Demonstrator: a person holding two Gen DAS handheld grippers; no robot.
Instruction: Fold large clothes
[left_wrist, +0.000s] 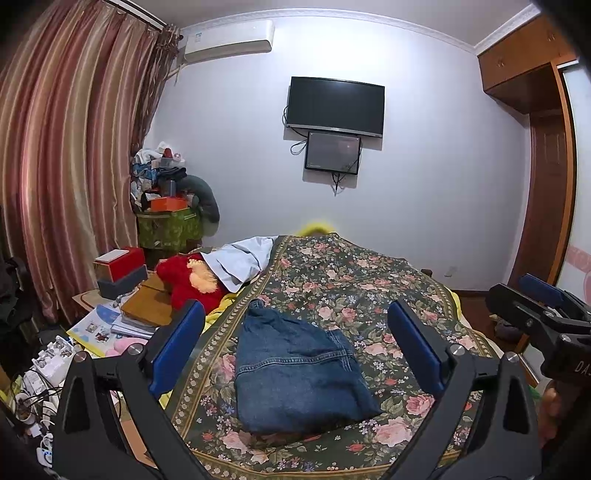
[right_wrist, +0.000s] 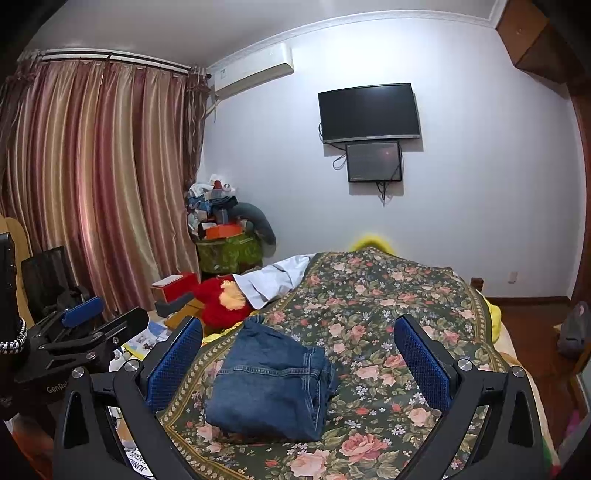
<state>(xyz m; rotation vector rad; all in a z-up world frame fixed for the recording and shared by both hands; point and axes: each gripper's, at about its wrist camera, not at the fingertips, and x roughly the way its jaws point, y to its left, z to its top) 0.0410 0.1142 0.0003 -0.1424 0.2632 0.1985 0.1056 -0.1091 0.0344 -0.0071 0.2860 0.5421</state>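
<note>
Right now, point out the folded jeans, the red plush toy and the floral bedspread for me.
folded jeans (left_wrist: 295, 373): left wrist view, middle of the top denim layer.
red plush toy (right_wrist: 221, 304): right wrist view, its red body beside the bed.
floral bedspread (left_wrist: 369, 288): left wrist view, bare patterned area beyond the jeans.

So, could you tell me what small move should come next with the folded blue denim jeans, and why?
Probably none on the garment: the folded blue denim jeans lie as a compact bundle on the floral bedspread, while the left gripper and right gripper are both open, empty and above it. I would draw both back.
</note>
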